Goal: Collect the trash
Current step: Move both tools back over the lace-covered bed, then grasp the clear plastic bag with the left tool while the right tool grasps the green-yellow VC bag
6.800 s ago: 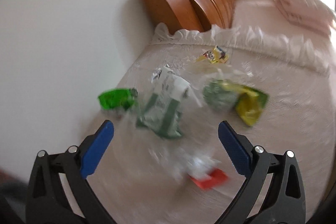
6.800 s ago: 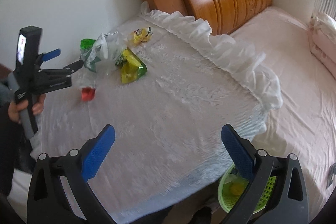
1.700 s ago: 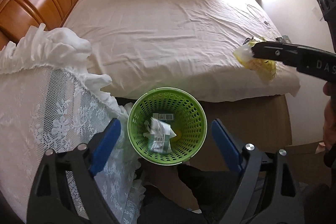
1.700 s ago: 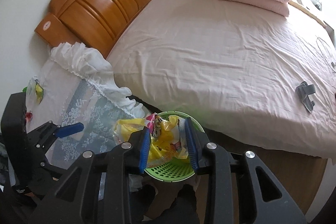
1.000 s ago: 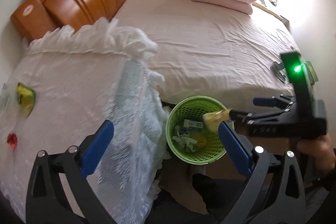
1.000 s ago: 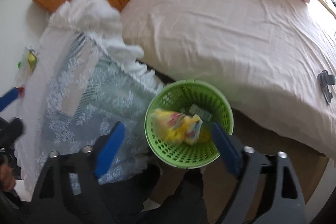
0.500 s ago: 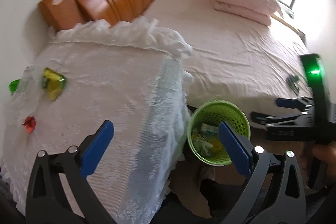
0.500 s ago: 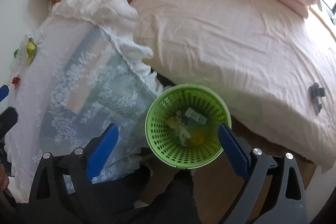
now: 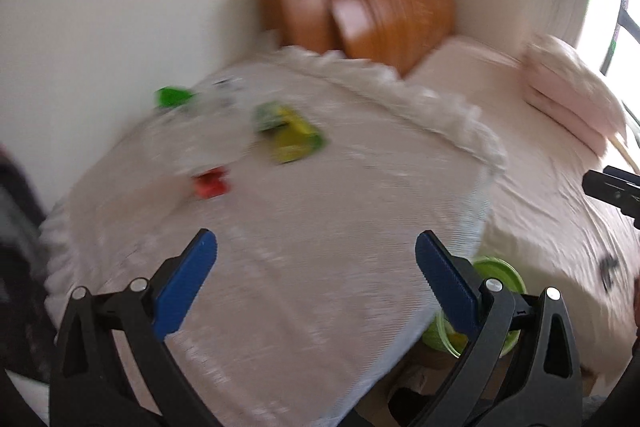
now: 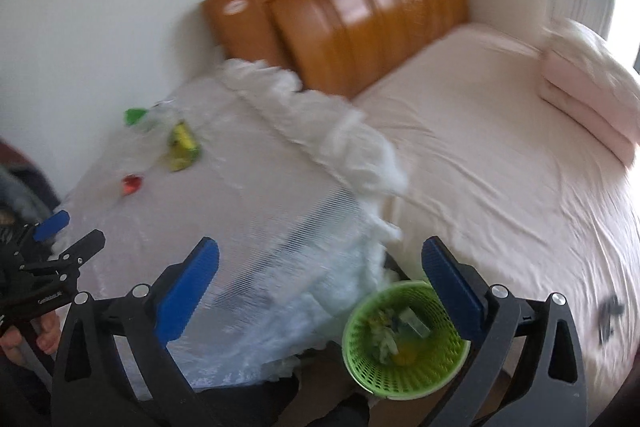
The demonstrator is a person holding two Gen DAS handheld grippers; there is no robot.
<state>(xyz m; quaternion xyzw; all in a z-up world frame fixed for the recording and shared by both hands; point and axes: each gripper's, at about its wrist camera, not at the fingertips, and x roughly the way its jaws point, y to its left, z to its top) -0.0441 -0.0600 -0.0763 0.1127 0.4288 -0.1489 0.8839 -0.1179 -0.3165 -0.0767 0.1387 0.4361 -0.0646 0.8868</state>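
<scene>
I am in a home bedroom: a bed [image 10: 480, 155] with pink sheet, carved wooden headboard [image 10: 360, 15], folded pillows [image 10: 588, 83] by the window.

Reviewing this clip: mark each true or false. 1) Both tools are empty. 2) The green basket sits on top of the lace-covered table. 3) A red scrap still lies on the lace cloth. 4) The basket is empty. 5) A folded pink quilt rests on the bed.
1) True: the left tool and the right tool both stand wide open with nothing between their pads; the right one has just been opening.
2) False: the green basket stands down beside the table, between it and the bed.
3) True: the red scrap lies on the lace cloth.
4) False: it holds wrappers.
5) True: the folded pink quilt rests there.
</scene>
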